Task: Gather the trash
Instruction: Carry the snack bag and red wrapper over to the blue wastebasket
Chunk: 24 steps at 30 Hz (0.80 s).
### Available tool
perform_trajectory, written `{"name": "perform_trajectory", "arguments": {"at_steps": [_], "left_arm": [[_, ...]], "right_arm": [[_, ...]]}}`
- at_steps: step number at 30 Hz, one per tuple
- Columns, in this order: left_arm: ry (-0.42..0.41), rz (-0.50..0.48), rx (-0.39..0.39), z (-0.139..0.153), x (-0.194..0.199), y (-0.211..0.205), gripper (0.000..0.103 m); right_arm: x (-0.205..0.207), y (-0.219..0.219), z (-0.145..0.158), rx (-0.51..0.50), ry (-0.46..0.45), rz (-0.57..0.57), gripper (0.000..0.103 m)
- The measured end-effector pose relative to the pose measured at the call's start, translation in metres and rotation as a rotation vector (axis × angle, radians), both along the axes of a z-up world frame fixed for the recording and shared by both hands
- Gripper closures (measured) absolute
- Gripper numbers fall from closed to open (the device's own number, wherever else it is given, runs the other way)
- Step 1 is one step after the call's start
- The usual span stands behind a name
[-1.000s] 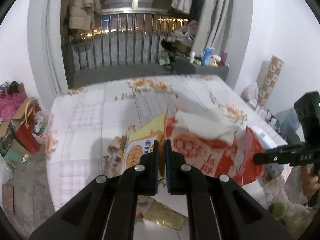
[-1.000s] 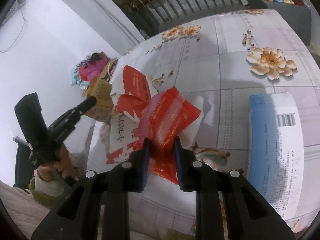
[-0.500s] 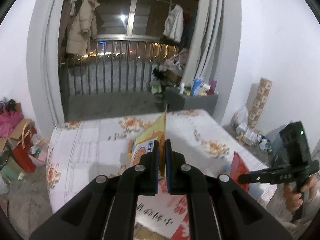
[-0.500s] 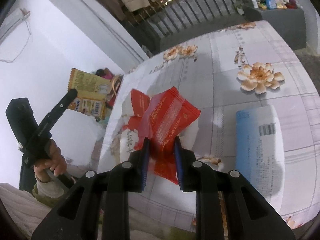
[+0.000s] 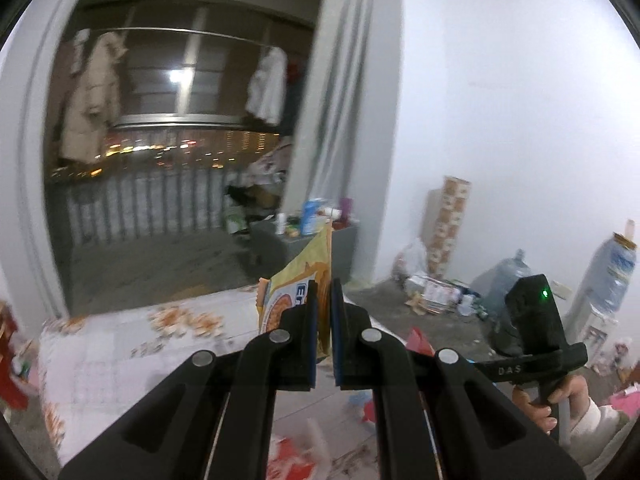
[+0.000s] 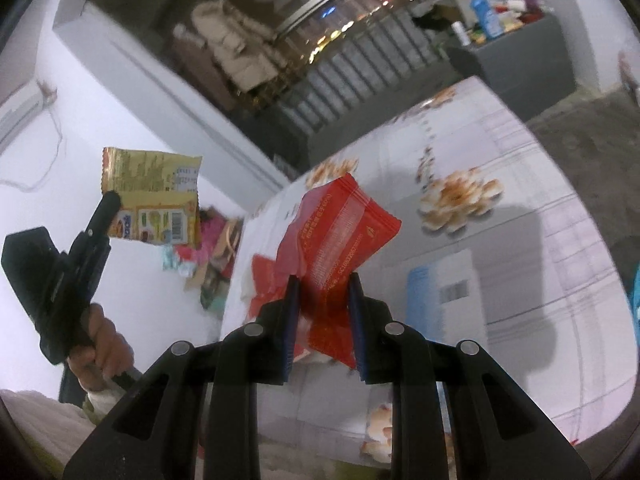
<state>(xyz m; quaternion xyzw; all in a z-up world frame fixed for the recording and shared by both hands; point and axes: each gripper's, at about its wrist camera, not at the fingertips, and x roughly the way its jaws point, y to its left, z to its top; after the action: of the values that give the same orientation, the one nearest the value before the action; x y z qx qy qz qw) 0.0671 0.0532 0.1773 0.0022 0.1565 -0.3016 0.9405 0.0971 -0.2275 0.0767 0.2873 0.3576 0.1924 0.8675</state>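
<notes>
Right wrist: right tongs (image 6: 323, 294) pinch red wrapper (image 6: 340, 236), left tongs (image 5: 324, 298) clamp yellow wrapper (image 5: 296, 280); blue-white package (image 6: 444, 288) lies on bed (image 6: 520, 184).

We see a bed with a pale flower-printed sheet (image 6: 520, 168) filling the frame's right half. A blue-and-white flat parcel (image 6: 444, 292) lies at centre right, red-and-white wrappers (image 6: 264, 280) at centre.

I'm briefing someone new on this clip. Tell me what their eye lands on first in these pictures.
First, the red wrapper pinched between the right gripper fingers, lifted above the flower-print table. Next, the yellow snack wrapper, held up at the left of that view by the left gripper. Last, a blue-and-white mailer lying flat on the table.
</notes>
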Motion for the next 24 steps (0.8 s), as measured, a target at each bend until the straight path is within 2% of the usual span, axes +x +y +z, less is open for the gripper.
{"name": "perform_trajectory", "arguments": {"at_steps": [3,10,24], "left_arm": [[-0.008,-0.047,0.036,0.002,0.003,-0.029,0.098],[0.005,-0.156,0.064,0.002,0.009,-0.09,0.098],[0.071,-0.325,0.128,-0.013,0.018,-0.2,0.098]], "right_arm": [[-0.012,-0.018,0.004,0.021,-0.022,-0.051,0.081],[-0.033,-0.061,0.005,0.058,-0.046,-0.16,0.081],[-0.052,-0.124,-0.013,0.097,-0.059,-0.337,0.081]]}}
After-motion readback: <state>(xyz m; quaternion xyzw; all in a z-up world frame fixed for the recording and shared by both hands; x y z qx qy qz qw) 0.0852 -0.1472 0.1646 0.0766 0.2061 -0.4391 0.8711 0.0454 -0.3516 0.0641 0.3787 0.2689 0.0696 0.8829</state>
